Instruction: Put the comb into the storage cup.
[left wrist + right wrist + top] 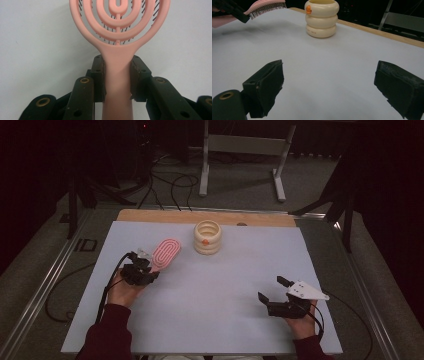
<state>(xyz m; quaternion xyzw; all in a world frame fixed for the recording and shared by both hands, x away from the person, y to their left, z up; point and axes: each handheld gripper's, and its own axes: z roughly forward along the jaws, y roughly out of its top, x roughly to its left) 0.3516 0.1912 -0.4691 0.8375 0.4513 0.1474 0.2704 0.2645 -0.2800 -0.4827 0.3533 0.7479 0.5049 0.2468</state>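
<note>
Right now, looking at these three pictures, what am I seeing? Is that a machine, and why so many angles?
No machine: a person holds a two-jaw gripper in each hand. One camera looks down from above; one more rides on each gripper, looking along its jaws. The left gripper is shut on the handle of a pink hairbrush, lifted off the table, bristles down. The right gripper is open, holding nothing. On the pale table stands a cream ringed holder, open at the top.
</note>
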